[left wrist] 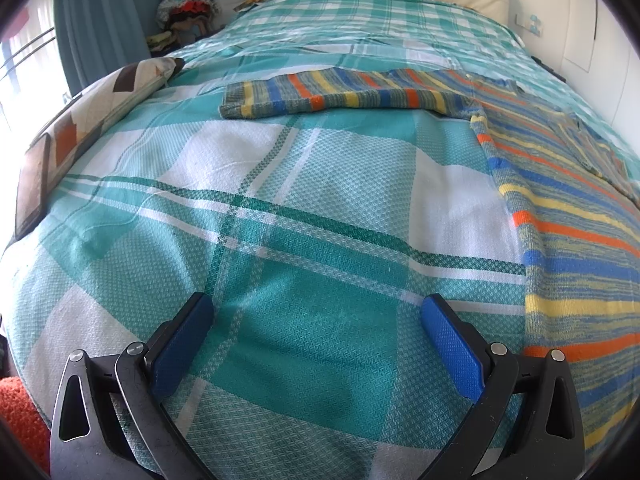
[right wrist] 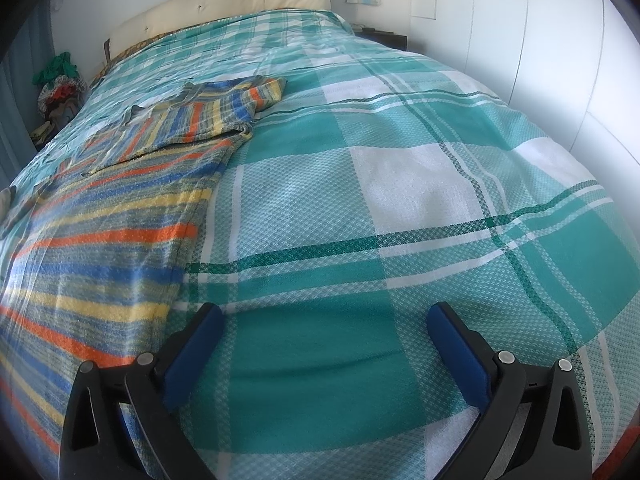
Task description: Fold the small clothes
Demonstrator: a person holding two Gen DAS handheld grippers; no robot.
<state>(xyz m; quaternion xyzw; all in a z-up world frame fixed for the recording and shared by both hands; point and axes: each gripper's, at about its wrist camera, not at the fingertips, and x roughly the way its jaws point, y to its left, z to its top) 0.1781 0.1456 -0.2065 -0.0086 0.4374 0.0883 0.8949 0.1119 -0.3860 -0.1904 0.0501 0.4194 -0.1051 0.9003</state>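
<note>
striped sweater (left wrist: pixel 568 216) (right wrist: pixel 120 208) | flat on bed | sleeves spread

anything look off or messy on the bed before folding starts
Nothing is damaged or spilled. The striped sweater lies spread flat on the plaid bedspread, one sleeve stretched out sideways. Both tongs are open and hold nothing.

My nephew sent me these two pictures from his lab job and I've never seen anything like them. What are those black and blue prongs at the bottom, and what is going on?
Each picture comes from a wide-angle camera mounted on a hand-held gripper, one per hand, looking forward along its two fingers. The prongs are those fingers: the left gripper in one view, the right gripper in the other. Both are open and hold nothing. They hover over a bed with a teal plaid bedspread. On it lies a striped sweater, spread flat, sleeves out, waiting to be folded. A patterned pillow lies at the bed's left edge.
</note>
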